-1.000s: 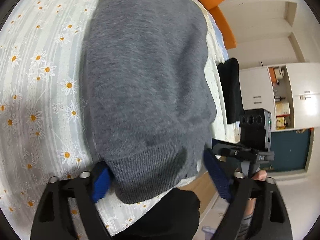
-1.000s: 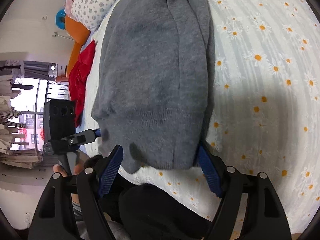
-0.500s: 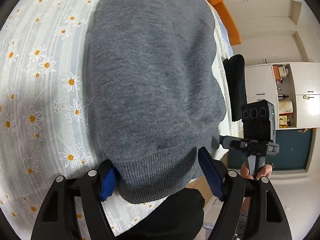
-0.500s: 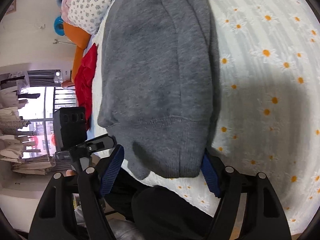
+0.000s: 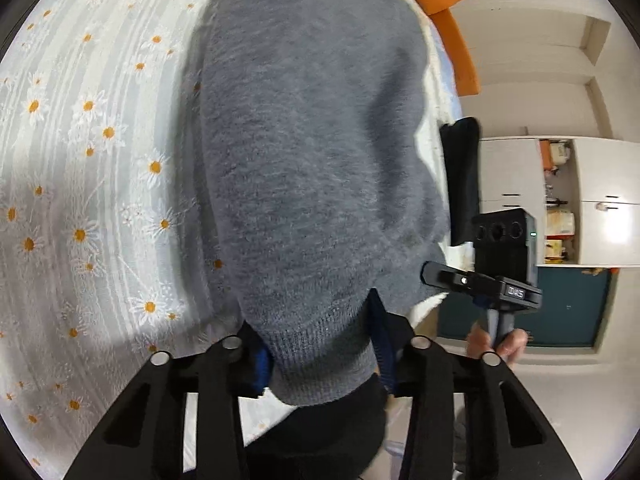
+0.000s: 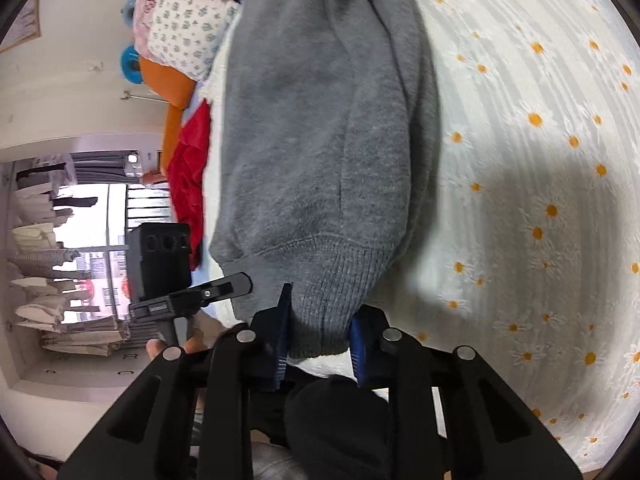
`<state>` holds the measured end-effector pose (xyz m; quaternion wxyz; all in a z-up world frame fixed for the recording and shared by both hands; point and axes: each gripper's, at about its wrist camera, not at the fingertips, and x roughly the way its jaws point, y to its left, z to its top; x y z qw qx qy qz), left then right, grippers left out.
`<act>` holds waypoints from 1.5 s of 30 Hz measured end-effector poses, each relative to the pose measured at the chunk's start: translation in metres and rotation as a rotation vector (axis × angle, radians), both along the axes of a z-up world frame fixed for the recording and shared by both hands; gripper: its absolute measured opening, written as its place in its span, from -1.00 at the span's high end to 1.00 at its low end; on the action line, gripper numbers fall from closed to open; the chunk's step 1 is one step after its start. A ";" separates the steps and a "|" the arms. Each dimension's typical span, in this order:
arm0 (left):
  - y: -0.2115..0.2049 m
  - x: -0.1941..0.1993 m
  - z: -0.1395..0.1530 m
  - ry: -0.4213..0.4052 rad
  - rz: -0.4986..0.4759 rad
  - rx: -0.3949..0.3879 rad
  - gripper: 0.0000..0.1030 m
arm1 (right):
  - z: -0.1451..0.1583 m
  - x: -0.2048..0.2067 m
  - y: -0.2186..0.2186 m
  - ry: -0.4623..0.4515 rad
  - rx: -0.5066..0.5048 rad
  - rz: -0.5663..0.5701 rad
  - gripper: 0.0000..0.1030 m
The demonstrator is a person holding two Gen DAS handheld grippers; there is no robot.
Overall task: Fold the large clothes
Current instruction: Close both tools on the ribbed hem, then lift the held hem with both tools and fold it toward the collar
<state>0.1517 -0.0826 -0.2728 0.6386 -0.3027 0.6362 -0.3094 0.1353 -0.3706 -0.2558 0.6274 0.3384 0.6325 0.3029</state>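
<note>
A large grey sweater (image 5: 312, 152) lies lengthwise on the daisy-print bed sheet (image 5: 88, 184), its ribbed hem toward me. My left gripper (image 5: 320, 344) is shut on one end of the hem, blue pads pressing the ribbing from both sides. In the right wrist view the sweater (image 6: 320, 128) shows a folded sleeve along its right side, and my right gripper (image 6: 320, 336) is shut on the other end of the hem. Each gripper shows in the other's view: the right one (image 5: 500, 276) and the left one (image 6: 172, 280).
Orange cushions (image 5: 452, 8) and a floral pillow (image 6: 188, 36) sit at the head of the bed. A red cloth (image 6: 188, 176) lies at the bed's far side. A black garment (image 5: 460, 184) hangs at the bed edge. White cupboards (image 5: 560, 200) stand beyond. The operator's dark clothing (image 6: 340, 420) is below.
Both grippers closed from wide open onto the sweater's ribbed hem. The hem is bunched between the pads and slightly raised.
</note>
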 end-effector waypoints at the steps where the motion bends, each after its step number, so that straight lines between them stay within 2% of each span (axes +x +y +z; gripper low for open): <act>1: 0.002 0.002 0.006 0.004 0.001 -0.023 0.21 | 0.004 0.001 0.001 -0.005 0.015 -0.004 0.52; 6: 0.007 0.020 0.046 -0.008 -0.005 -0.099 0.21 | 0.036 0.017 -0.002 -0.061 0.103 -0.025 0.52; 9: 0.009 0.043 0.070 -0.005 0.006 -0.139 0.21 | 0.060 0.038 -0.003 -0.108 0.137 -0.048 0.52; 16: 0.017 0.113 0.103 0.004 0.050 -0.192 0.20 | 0.096 0.109 0.005 -0.156 0.168 -0.112 0.52; 19: 0.017 0.149 0.108 0.015 0.061 -0.195 0.07 | 0.102 0.146 0.006 -0.154 0.164 -0.140 0.52; 26: 0.025 0.225 0.093 0.018 0.121 -0.116 -0.23 | 0.072 0.229 0.011 -0.074 0.149 -0.222 0.52; 31: 0.029 0.260 0.057 0.073 0.183 -0.097 -0.26 | 0.037 0.268 0.014 -0.029 0.132 -0.254 0.50; 34: 0.035 0.270 0.037 0.100 0.224 -0.123 -0.27 | 0.026 0.282 0.017 -0.029 0.132 -0.264 0.52; 36: 0.039 0.272 0.031 0.120 0.245 -0.157 -0.28 | 0.027 0.289 0.017 -0.039 0.144 -0.283 0.23; 37: 0.041 0.272 0.031 0.128 0.251 -0.173 -0.30 | 0.029 0.290 0.017 -0.044 0.182 -0.285 -0.19; 38: 0.043 0.272 0.033 0.129 0.247 -0.181 -0.30 | 0.036 0.291 0.017 -0.056 0.212 -0.283 -0.48; 39: 0.045 0.271 0.040 0.116 0.234 -0.176 -0.36 | 0.045 0.290 0.017 -0.081 0.202 -0.290 -0.57; 40: 0.048 0.268 0.052 0.081 0.227 -0.165 -0.61 | 0.060 0.287 0.016 -0.130 0.168 -0.297 -0.68; 42: 0.056 0.258 0.087 -0.045 0.255 -0.136 -0.88 | 0.089 0.280 0.016 -0.227 0.140 -0.266 -0.68; 43: 0.058 0.255 0.100 -0.091 0.264 -0.130 -0.88 | 0.104 0.275 0.017 -0.265 0.131 -0.235 -0.68; 45: 0.061 0.242 0.134 -0.196 0.253 -0.176 -0.88 | 0.127 0.263 0.023 -0.351 0.071 -0.172 -0.66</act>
